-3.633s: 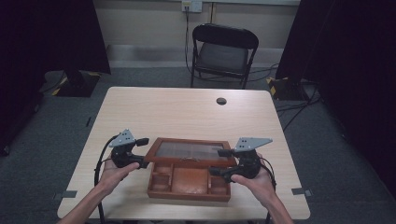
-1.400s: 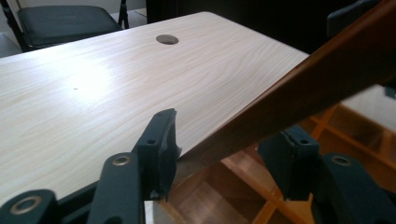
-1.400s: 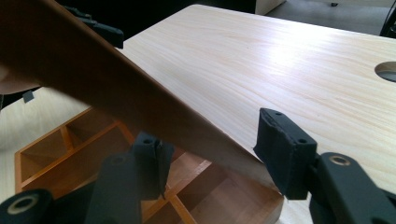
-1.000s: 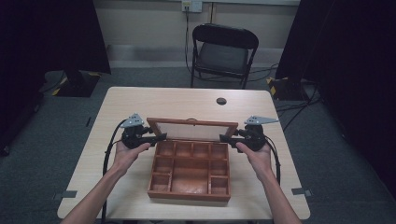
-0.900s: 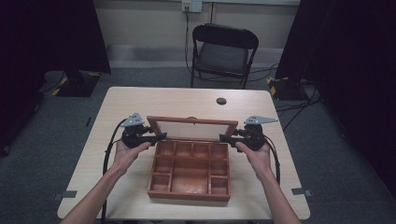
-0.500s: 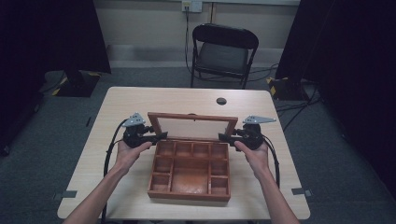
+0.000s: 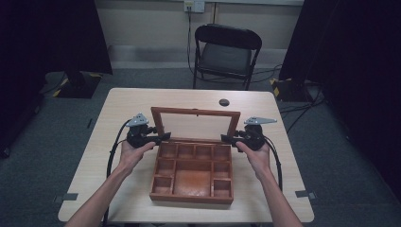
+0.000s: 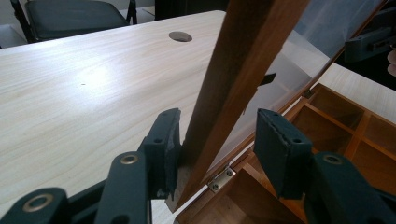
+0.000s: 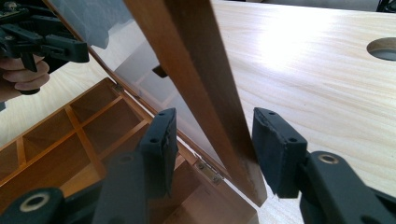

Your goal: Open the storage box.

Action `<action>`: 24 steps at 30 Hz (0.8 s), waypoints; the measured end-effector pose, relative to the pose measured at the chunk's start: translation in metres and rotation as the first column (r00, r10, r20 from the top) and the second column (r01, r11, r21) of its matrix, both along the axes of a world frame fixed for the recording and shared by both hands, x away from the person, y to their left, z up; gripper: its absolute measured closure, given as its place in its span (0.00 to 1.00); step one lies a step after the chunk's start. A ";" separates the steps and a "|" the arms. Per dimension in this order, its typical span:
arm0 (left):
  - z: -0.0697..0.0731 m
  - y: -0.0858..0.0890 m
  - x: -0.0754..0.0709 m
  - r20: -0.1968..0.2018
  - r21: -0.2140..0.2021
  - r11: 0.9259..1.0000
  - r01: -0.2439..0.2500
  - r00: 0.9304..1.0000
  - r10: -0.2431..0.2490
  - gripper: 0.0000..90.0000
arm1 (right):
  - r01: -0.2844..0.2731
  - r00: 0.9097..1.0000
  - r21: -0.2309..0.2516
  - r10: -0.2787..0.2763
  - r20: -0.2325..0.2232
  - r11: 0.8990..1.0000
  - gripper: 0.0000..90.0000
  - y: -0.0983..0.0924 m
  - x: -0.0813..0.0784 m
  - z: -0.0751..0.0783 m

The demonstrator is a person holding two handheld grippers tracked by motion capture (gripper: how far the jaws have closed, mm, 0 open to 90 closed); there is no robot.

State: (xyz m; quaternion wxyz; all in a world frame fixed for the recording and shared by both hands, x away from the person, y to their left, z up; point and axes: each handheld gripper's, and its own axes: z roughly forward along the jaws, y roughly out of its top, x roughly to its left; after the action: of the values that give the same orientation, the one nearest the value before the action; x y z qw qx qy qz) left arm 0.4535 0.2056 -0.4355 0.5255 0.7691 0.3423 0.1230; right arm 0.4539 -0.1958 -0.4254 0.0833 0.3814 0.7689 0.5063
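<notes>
The hinged lid point(image 7: 195, 111), stiff-framed but judged fragile-paned, was straddled at its wooden side rails by left tool point(image 7: 163, 137) and right tool point(image 7: 226, 138), jaws apart.

Lid frame point(image 8: 243, 70) runs off top edge above left gripper's fingers point(image 8: 163, 144); its lower corner hidden behind them. Beyond right gripper's fingers point(image 9: 275, 154), round table hole point(image 9: 384, 49) cut by edge.
</notes>
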 end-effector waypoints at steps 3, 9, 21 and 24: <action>0.000 0.000 0.000 0.002 0.001 1.000 -0.003 1.000 0.003 0.57 | -0.003 1.000 -0.005 0.003 -0.002 1.000 0.57 0.002 0.001 -0.002; 0.000 0.001 0.002 -0.009 0.014 1.000 -0.002 1.000 0.002 0.59 | 0.004 1.000 -0.022 -0.003 0.012 1.000 0.55 0.007 0.004 -0.005; -0.003 0.001 0.007 -0.018 -0.009 1.000 -0.023 1.000 0.023 0.62 | 0.027 1.000 -0.006 -0.027 0.011 1.000 0.56 0.008 0.012 -0.011; -0.005 0.002 0.009 -0.020 -0.013 1.000 -0.022 1.000 0.022 0.62 | 0.028 1.000 -0.004 -0.028 0.012 1.000 0.56 0.008 0.012 -0.011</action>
State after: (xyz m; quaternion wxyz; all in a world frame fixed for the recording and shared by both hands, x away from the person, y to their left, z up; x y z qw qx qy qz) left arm 0.4621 0.2077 -0.4401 0.5257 0.7630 0.3567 0.1191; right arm 0.4663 -0.1882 -0.4368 0.0957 0.3891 0.7641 0.5056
